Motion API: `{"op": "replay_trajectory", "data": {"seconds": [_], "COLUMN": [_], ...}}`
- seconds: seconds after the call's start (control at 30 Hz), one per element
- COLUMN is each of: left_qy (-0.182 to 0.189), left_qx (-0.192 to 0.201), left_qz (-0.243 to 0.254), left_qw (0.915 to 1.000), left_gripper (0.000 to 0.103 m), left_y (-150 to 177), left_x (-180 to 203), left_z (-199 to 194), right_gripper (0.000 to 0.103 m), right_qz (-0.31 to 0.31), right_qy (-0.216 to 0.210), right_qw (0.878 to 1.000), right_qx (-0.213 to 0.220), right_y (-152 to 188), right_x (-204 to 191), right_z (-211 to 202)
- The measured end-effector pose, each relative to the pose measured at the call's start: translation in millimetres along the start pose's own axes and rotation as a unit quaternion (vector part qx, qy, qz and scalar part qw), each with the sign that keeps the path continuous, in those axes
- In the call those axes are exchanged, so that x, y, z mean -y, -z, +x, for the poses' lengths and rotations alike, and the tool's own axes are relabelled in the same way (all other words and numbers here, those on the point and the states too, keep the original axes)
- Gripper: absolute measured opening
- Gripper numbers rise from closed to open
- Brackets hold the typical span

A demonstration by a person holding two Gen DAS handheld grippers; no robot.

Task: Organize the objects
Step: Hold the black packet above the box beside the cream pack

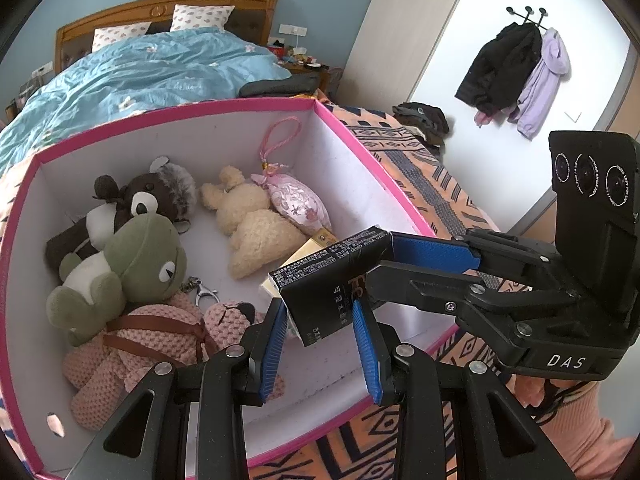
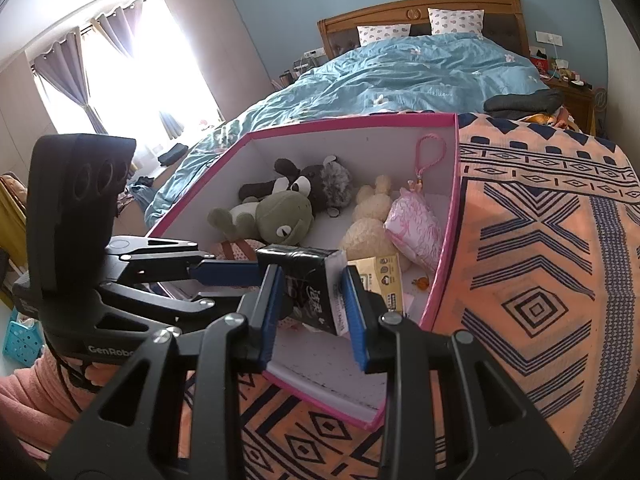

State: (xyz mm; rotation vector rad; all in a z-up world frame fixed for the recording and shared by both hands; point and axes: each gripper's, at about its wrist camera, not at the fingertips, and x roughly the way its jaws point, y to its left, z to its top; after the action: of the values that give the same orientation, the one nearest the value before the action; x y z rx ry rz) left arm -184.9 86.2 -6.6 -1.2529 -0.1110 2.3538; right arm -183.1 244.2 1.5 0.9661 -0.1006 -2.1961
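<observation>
Both grippers, left gripper [image 1: 320, 320] and right gripper [image 2: 312, 304], clamp 1 black carton [image 1: 336, 280] from opposite sides, holding it above the near end of the pink-rimmed box [image 1: 240, 106]. Inside lie a green frog plush [image 1: 132, 268], a pink knitted bear [image 1: 132, 344], a dark bear, a cream rabbit and a pink sachet [image 1: 296, 200]. Glossy, printed with white text, the carton's long axis tilts down toward the box floor.
</observation>
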Motion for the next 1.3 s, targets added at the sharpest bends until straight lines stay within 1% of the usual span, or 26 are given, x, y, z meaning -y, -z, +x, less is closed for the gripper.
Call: {"op": "replay_trajectory", "data": {"seconds": [0.73, 1.0, 1.13, 1.23, 1.3], "left_qy": [-0.002, 0.005, 0.016, 0.015, 0.017], "left_qx": [-0.009, -0.006, -0.011, -0.014, -0.016], "left_qz": [0.007, 0.015, 0.015, 0.019, 0.02], "left_qw": [0.9999, 0.9999, 0.9997, 0.9996, 0.9995], "left_gripper": [0.033, 0.033, 0.033, 0.033, 0.036], "left_y": [7, 8, 6, 4, 3], "left_x": [3, 8, 9, 11, 12], "left_z": [2, -5, -5, -3, -2], "right_gripper": [0.034, 0.034, 0.034, 0.034, 0.034], "right_qz": [-0.013, -0.013, -0.007, -0.006, -0.006], "right_qy": [0.017, 0.023, 0.024, 0.029, 0.034], "right_qw": [1.0, 1.0, 1.0, 0.999, 0.999], "right_qx": [-0.012, -0.009, -0.009, -0.013, -0.017], "right_y": [6, 11, 11, 10, 8], "right_x": [-6, -9, -7, -6, -6], "right_z": [4, -1, -3, -4, -4]}}
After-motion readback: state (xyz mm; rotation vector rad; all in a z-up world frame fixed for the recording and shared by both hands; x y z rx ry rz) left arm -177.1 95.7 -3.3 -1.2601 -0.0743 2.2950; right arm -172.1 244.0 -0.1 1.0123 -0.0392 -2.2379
